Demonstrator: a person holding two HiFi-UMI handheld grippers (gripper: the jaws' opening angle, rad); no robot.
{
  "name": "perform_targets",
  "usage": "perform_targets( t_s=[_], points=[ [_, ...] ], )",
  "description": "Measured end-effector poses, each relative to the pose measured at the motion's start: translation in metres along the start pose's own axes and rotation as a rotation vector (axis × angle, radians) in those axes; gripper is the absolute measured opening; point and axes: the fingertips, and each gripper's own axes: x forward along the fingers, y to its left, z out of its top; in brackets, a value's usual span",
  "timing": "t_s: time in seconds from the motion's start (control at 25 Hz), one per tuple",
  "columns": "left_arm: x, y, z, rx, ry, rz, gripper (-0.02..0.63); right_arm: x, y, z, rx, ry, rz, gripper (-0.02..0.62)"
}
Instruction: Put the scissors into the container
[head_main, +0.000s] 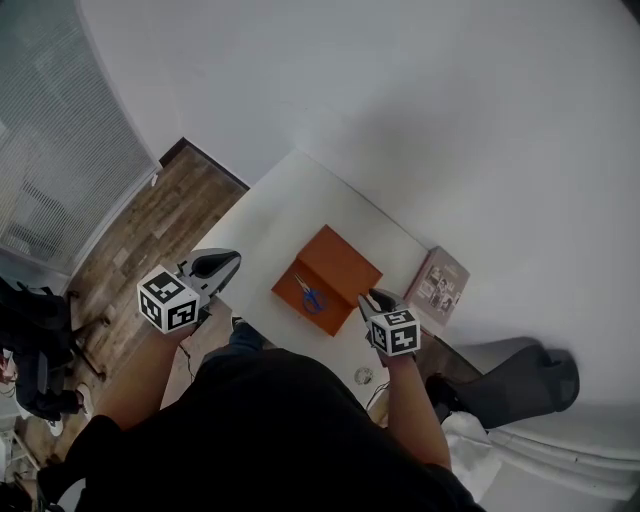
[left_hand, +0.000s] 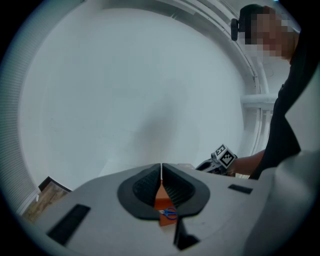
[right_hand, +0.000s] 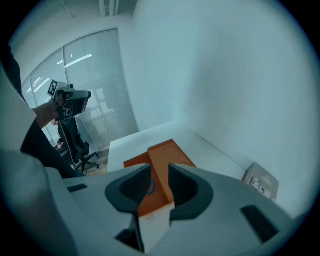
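An orange container (head_main: 342, 262) lies open on the white table (head_main: 270, 215), and scissors (head_main: 311, 296) with blue handles lie in its near half. My left gripper (head_main: 230, 260) hangs shut and empty over the table's left edge, well left of the container. My right gripper (head_main: 373, 297) hovers open and empty just right of the container. In the left gripper view the jaws meet at the tip (left_hand: 161, 172), with the scissors (left_hand: 169, 213) seen below them. The right gripper (right_hand: 160, 171) frames the container (right_hand: 167, 154) and a blue handle (right_hand: 150, 187).
A printed book or box (head_main: 438, 284) lies on the table's right end, also in the right gripper view (right_hand: 260, 181). A small round thing (head_main: 364, 376) sits near the front edge. An office chair (head_main: 35, 345) stands on the wood floor at left; a dark bag (head_main: 510, 385) at right.
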Motion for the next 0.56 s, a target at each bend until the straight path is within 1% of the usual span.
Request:
perform_targets(
  t_s=[0.28,0.56],
  points=[
    [0.005,-0.023,0.003,0.024,-0.004,-0.025,0.018,-0.037,-0.009,0.004,0.042,-0.084,-0.033,0.110],
    [0.014,-0.047,0.000,0.031,0.004,-0.053,0.017,-0.065,-0.014,-0.009,0.084,-0.127,-0.056,0.110]
  ],
)
